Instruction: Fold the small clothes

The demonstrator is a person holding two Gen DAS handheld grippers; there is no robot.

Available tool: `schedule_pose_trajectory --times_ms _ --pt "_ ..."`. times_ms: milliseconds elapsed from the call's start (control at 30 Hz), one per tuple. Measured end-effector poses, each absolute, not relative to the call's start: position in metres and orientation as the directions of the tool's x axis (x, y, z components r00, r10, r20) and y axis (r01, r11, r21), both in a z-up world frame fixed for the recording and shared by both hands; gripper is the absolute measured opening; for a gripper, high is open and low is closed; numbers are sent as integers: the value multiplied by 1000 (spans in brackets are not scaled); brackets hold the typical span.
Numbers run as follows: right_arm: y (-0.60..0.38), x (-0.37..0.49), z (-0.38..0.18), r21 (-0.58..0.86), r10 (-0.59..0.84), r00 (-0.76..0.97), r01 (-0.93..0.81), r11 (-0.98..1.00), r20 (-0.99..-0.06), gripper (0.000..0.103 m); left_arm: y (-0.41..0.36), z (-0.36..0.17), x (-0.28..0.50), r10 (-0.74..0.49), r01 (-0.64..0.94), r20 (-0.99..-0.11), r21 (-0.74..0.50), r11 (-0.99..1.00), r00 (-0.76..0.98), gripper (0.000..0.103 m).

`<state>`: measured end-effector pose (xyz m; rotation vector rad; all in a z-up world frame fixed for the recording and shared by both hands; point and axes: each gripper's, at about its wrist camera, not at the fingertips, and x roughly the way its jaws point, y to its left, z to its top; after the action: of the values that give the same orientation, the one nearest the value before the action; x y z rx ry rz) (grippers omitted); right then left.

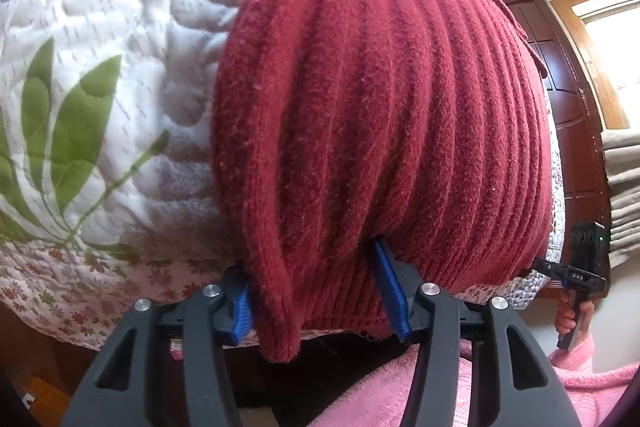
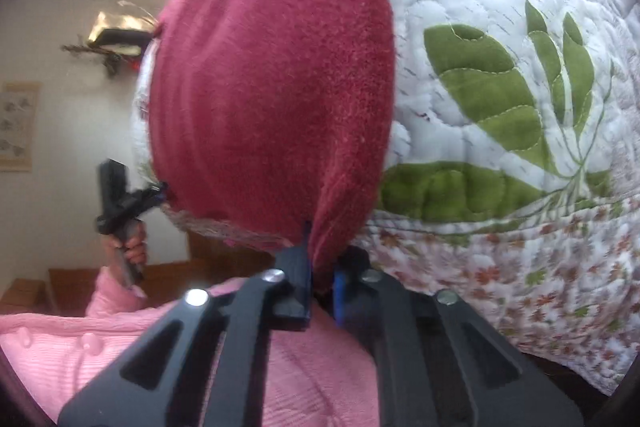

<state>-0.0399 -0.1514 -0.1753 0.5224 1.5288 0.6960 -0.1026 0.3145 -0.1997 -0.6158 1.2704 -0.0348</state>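
While both grippers are holding the near hem, a fold is starting | left gripper (image 1: 320, 301) jaws parted around red ribbed knit garment (image 1: 380, 99), lying on quilt (image 1: 100, 39) | right gripper (image 2: 322, 277) pinching its corner | next: carrying the hem evenly toward the far edge.

Dark wooden door (image 1: 568, 99) beside a bright window (image 1: 624, 47).

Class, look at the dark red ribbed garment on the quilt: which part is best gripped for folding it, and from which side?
Grip the dark red ribbed garment at its two near hem corners, coming from the bed edge nearest the person. The hem overhangs the quilt there, so fingers can close on it; the right gripper already pinches one corner.
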Motion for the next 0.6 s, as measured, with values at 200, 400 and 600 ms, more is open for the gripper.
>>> schedule_pose_trajectory --times_ms 200,400,600 --pt "-167 -37 -150 772 777 -23 -129 622 -629 6 318 -180 -103 -386 -288 -850 -494 820 359 13" --pt "-184 -22 -104 837 857 62 -187 514 -512 6 316 -134 -98 -427 -227 -770 -576 785 474 12" --pt "-192 9 -71 867 893 122 -215 449 -432 6 334 -93 -78 -442 -191 -682 -644 741 583 12"
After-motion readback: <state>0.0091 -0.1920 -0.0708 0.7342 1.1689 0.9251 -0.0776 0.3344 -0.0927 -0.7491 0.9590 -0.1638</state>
